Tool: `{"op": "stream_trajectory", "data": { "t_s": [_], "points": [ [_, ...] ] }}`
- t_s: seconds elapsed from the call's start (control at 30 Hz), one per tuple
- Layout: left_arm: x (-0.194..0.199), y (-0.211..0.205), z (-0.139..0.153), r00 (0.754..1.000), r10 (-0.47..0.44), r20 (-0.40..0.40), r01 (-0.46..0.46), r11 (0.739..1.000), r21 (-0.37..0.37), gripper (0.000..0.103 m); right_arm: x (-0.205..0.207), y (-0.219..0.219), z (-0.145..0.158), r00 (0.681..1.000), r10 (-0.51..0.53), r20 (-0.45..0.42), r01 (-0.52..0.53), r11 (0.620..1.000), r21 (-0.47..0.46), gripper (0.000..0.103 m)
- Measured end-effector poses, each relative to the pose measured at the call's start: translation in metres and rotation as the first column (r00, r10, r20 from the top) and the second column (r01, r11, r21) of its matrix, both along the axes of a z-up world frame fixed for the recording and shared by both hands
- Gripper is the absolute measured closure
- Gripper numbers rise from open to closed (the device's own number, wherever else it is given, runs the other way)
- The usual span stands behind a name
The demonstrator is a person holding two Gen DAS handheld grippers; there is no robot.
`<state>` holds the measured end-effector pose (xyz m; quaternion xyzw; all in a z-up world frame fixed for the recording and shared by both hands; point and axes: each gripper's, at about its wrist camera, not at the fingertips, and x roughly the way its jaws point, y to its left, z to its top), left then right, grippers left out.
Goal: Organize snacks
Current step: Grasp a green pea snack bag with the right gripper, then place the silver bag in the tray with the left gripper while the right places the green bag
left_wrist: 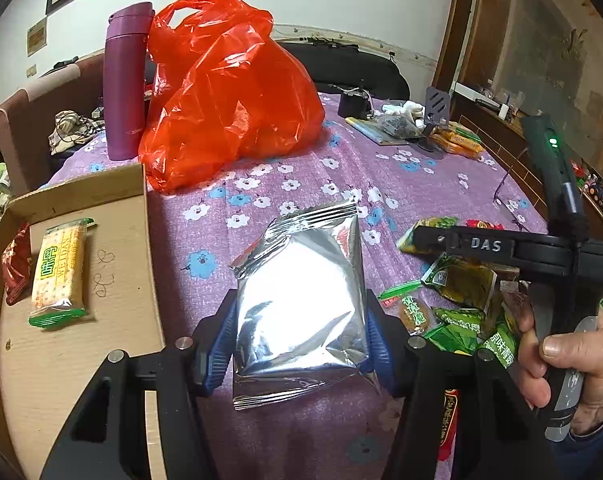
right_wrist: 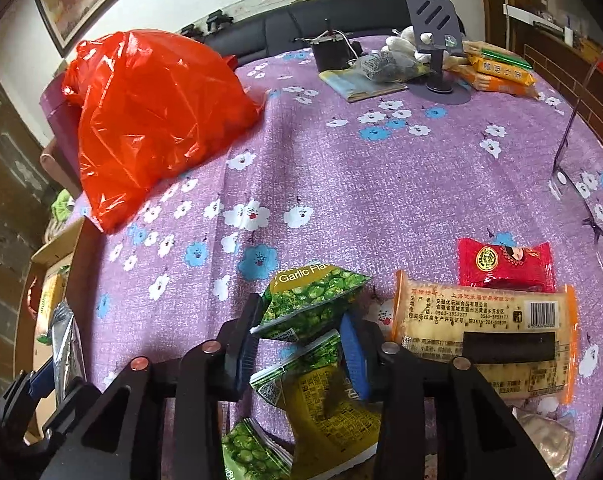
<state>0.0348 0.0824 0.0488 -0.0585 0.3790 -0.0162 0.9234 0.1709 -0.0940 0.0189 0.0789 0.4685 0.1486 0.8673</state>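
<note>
I have a crinkled silver foil snack pouch (left_wrist: 301, 304) pinched between the blue pads of my left gripper (left_wrist: 301, 336), low in the middle of the left wrist view and held above the purple flowered tablecloth (left_wrist: 333, 184). To its left, at the frame's lower left, sits the open brown cardboard box (left_wrist: 113, 248), already holding a yellow-and-green cracker packet (left_wrist: 59, 272) and a dark red wrapper (left_wrist: 15, 268).

In the right wrist view my right gripper (right_wrist: 301, 344) sits low centre, its jaws narrowed around a green garlic-flavour pea packet (right_wrist: 309, 300); both pads look to touch it, so I judge it gripped. More green packets (right_wrist: 325, 408) lie beneath, an orange-edged biscuit packet (right_wrist: 481, 328) and a red candy wrapper (right_wrist: 505, 264) to the right.

I judge I am mid-sort: next the foil pouch must swing left over the box and be released, then the pea packet lifted clear of the pile.
</note>
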Motion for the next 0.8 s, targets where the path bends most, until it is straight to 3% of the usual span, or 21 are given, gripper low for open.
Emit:
{"op": "stream_trajectory", "data": {
  "t_s": [0.03, 0.23, 0.5, 0.6, 0.8],
  "points": [
    [0.0, 0.001, 0.0, 1.0, 0.003, 0.002, -0.003, 1.0, -0.002, 0.046, -0.002, 0.0, 0.002, 1.0, 0.0, 0.011, 0.0, 1.0, 0.002, 0.072],
    [-0.002, 0.007, 0.004, 0.999, 0.031, 0.019, -0.03, 0.999, -0.014, 0.046, -0.024, 0.014, 0.03, 0.988, 0.046, 0.146, -0.057, 0.995, 0.077, 0.072],
    [-0.022, 0.027, 0.022, 0.988, 0.122, 0.094, -0.121, 0.993, -0.011, 0.046, -0.067, 0.049, 0.062, 0.941, 0.17, 0.291, -0.22, 0.964, 0.149, 0.071],
    [-0.039, 0.046, 0.027, 0.986, 0.143, 0.084, -0.14, 0.989, -0.048, 0.045, -0.082, 0.064, 0.066, 0.931, 0.214, 0.296, -0.265, 0.954, 0.143, 0.071],
    [-0.073, 0.094, 0.024, 0.966, 0.249, 0.072, -0.248, 0.969, -0.019, 0.045, -0.108, 0.102, 0.062, 0.913, 0.307, 0.268, -0.354, 0.923, 0.151, 0.071]
  ]
}}
